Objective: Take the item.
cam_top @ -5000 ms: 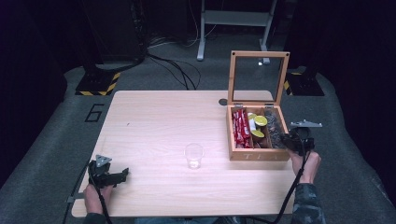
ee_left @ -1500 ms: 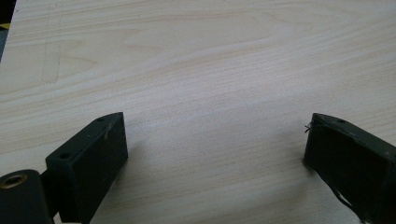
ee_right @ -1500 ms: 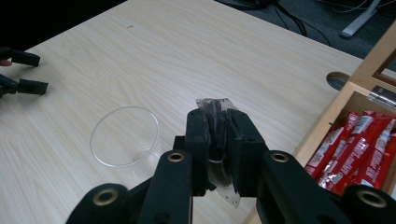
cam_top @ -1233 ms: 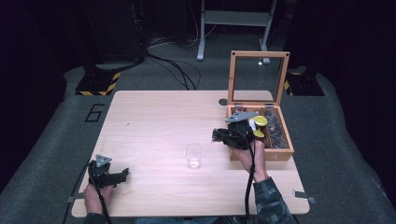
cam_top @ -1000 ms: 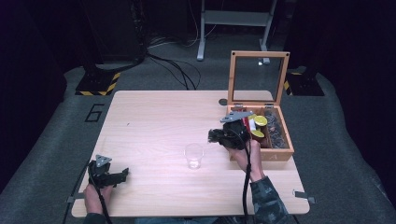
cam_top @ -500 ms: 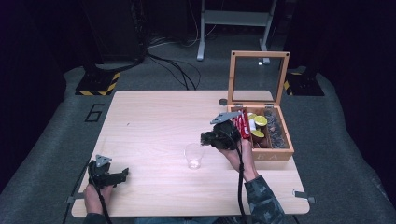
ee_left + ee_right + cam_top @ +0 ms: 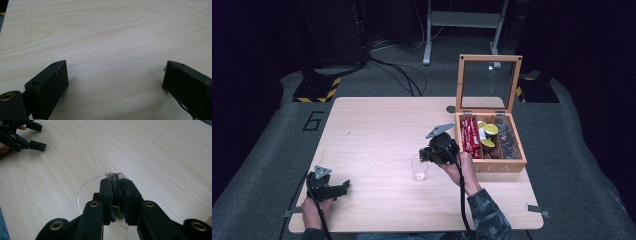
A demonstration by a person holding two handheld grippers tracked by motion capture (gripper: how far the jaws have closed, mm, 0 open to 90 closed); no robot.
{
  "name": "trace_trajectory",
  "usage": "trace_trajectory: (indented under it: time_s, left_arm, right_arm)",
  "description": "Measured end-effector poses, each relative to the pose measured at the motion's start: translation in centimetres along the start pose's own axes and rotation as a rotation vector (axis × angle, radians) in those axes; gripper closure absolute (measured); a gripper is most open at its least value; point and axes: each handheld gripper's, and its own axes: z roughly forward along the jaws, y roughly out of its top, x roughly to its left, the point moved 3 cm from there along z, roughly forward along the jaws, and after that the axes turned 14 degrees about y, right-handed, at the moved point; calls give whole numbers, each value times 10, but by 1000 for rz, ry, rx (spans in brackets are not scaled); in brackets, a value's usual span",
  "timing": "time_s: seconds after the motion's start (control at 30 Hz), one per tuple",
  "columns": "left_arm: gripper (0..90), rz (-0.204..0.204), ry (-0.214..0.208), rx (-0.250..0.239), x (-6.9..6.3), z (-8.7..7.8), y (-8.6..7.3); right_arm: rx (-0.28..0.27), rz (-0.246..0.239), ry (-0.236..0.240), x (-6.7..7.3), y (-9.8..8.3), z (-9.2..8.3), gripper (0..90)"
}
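My right gripper (image 7: pixel 426 154) is shut on a small dark see-through packet (image 7: pixel 114 179), which sticks out past the fingertips. It hangs just above the rim of a clear plastic cup (image 7: pixel 418 168) standing near the table's middle front; in the right gripper view my right gripper (image 7: pixel 116 188) is over the cup (image 7: pixel 83 192). The left gripper (image 7: pixel 343 186) rests at the table's front left, jaws wide apart. In the left gripper view the left gripper (image 7: pixel 115 73) has only bare wood between its jaws.
An open wooden box (image 7: pixel 497 165) with a glass lid raised stands at the right, holding red packets (image 7: pixel 470 137), yellow-topped items (image 7: pixel 489 131) and dark packets (image 7: pixel 507 137). The left gripper (image 7: pixel 40 136) lies far off in the right gripper view. A small dark disc (image 7: pixel 450 109) lies behind the box.
The right gripper has carried the dark packet left and slightly down, from over the box to above the cup. The left gripper has stayed put.
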Motion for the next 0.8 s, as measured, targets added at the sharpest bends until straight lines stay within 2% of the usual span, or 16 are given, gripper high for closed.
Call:
trace_trajectory:
  time_s: [0.33, 0.4, 0.8]
  left_arm:
    - [59, -5, 0, -3, 0, 0, 0]
    - [59, -4, 0, -3, 0, 0, 0]
    - [59, 2, 0, 0, 0, 0, 0]
  right_arm:
    - [49, -9, 15, 4, -2, 18, 800]
    - [63, -25, 16, 3, -2, 20, 800]
    - [97, -16, 20, 3, -8, 34, 800]
